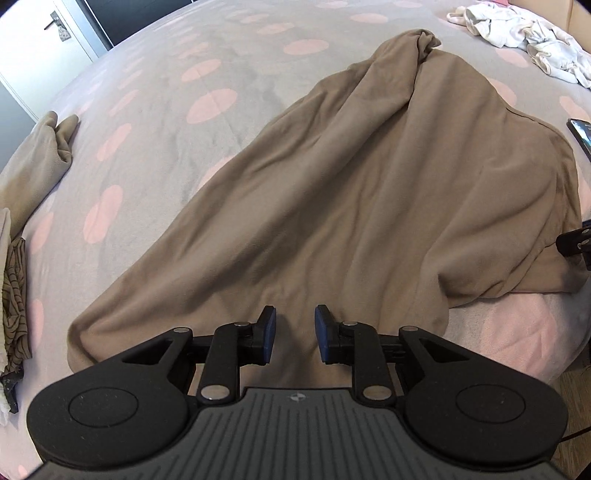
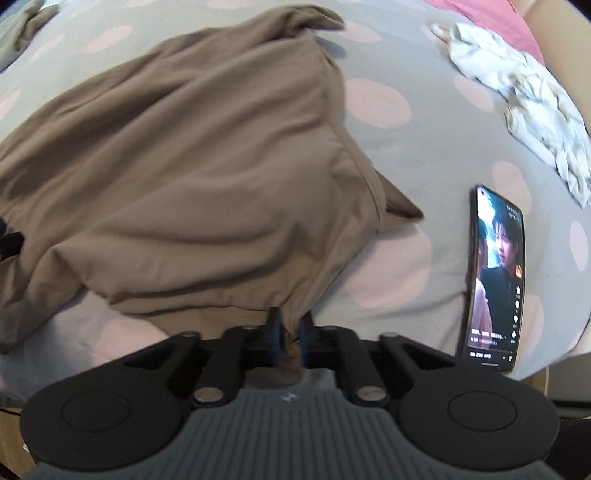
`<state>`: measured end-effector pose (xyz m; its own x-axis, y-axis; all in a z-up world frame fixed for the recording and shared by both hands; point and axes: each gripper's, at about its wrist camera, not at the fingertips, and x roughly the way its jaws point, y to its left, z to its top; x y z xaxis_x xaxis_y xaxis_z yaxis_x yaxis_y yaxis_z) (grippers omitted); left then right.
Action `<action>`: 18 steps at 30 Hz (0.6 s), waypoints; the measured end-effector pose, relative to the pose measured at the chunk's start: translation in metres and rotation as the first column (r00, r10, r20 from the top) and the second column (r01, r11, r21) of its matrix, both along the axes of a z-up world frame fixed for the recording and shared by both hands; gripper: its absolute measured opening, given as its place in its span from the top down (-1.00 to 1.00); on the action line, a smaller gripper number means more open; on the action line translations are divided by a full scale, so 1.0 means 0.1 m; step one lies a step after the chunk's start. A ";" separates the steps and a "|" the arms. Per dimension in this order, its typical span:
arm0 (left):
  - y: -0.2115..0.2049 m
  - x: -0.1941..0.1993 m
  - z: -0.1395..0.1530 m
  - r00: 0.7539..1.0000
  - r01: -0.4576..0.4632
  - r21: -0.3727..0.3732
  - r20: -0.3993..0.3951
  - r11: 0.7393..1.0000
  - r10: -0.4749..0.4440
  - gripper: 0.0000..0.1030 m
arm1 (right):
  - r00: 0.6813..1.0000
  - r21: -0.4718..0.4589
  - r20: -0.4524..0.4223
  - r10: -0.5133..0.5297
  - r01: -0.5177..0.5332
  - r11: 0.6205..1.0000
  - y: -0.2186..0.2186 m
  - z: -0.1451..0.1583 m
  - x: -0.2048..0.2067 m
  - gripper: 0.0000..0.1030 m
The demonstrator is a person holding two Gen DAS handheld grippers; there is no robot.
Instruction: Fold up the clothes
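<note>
Surface: grey bedspread [image 1: 155, 110] with pink dots. Left wrist view — brown garment [image 1: 351, 184] spread across it; left gripper [image 1: 294, 328] over the near hem, fingers parted, holding nothing. Right wrist view — right gripper [image 2: 291, 332] pinched on the garment's near edge; lit phone [image 2: 495, 277] beside it, white clothes [image 2: 517, 96] beyond.

a plain taupe-brown soft garment [image 1: 351, 192] lies on the grey bed sheet with pale pink dots [image 1: 207, 107]. beyond the garment, a crumpled white cloth [image 1: 524, 33]. each black tool [image 1: 294, 330] carries blue pads [image 1: 271, 325].
</note>
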<state>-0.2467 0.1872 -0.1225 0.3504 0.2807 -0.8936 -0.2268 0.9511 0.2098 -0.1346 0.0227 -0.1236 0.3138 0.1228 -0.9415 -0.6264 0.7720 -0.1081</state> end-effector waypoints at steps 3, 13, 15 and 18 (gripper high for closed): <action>-0.01 -0.02 0.04 1.000 0.001 0.002 0.012 1.000 -0.001 0.59 | 0.997 0.028 0.049 0.060 -0.062 0.998 0.07 0.14 -0.17 0.86; 0.06 -0.09 0.28 0.997 -0.038 0.019 0.069 0.999 0.036 0.60 | 0.938 0.088 0.124 0.323 -0.335 0.938 0.44 0.43 -0.86 0.88; 0.11 -0.09 0.31 0.996 -0.056 0.017 0.074 0.998 0.054 0.60 | 0.916 0.091 0.125 0.382 -0.394 0.915 0.53 0.45 -1.01 0.88; 0.15 -0.10 0.33 0.995 -0.065 0.012 0.074 0.998 0.064 0.60 | 0.877 0.088 0.127 0.464 -0.476 0.875 0.63 0.45 -1.22 0.88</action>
